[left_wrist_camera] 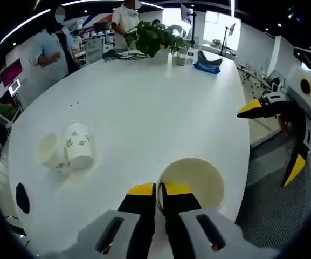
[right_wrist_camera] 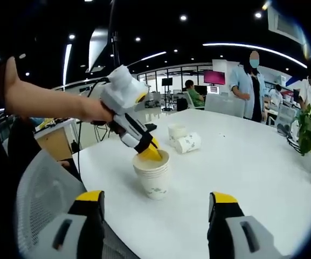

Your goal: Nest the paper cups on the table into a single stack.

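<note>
So the left gripper (right_wrist_camera: 151,151) has its yellow-tipped jaws pinched together on the rim of the white paper cup stack (right_wrist_camera: 154,181), which stands mouth-up on the round white table (right_wrist_camera: 252,178), a bit left of centre in the right gripper view. You can count several rims nested at the top, so it's clearly the pile in progress. In the left gripper view the same stack's open mouth (left_wrist_camera: 192,182) sits at lower centre, with one jaw inside the rim and one outside. My guess is that the grip is there to steady the stack, or it's just dropping a cup in.

The right gripper (right_wrist_camera: 158,208) has its jaws spread wide with nothing between them, hanging back near the table edge at the bottom of its own view. From the left gripper view it shows up at the right edge (left_wrist_camera: 276,137), off past the table edge. Looks like it's free to fetch the next cup.

Two loose white paper cups with green print (left_wrist_camera: 69,148) lie on their sides at left of the left gripper view, touching each other. One's mouth faces the camera, the other shows its side with its long axis running roughly up-down in the frame. In the right gripper view they sit just beyond the stack (right_wrist_camera: 183,139), and the nearer one's long axis runs left-right. Both will need tipping upright before nesting, I'd say.
</note>
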Tool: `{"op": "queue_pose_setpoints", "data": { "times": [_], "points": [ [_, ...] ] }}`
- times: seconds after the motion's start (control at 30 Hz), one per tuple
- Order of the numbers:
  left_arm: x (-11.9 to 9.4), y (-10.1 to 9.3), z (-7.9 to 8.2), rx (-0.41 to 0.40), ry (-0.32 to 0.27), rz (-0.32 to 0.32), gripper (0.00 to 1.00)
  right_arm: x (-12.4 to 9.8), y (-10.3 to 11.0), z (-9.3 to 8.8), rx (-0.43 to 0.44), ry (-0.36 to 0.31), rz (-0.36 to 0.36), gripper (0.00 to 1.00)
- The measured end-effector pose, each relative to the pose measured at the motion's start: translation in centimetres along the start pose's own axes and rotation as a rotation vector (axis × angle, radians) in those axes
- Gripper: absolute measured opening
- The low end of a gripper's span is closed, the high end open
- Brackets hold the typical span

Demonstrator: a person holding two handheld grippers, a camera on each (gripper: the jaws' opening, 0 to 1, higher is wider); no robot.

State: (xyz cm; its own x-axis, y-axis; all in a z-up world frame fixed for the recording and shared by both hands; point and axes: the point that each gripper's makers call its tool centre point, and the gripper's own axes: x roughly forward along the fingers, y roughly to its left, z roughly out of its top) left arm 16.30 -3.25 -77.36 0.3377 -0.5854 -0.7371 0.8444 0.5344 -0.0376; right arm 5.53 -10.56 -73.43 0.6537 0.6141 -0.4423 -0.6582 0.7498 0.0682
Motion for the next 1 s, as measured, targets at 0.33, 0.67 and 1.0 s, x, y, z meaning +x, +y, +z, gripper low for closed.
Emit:
{"op": "queue_pose_setpoints", "data": {
  "times": [0.33,0.67,1.0],
  "points": [
    [-0.8,0.4,1.2,-0.042,-0.108,-0.002,0.18,0.0,0.1,0.1,0.005,-0.003,0.010,0.80],
    [-5.3,-0.5,3.6,-0.110,-0.329,-0.019,0.35,-0.2,-0.8,2.0,-0.011,-0.023,0.029,0.80],
    [-9.7,-2.8,2.8,-0.090,-0.399,0.020,0.49,0.8,-3.2,5.1,-0.065,-0.040,0.071,0.81]
  ]
}}
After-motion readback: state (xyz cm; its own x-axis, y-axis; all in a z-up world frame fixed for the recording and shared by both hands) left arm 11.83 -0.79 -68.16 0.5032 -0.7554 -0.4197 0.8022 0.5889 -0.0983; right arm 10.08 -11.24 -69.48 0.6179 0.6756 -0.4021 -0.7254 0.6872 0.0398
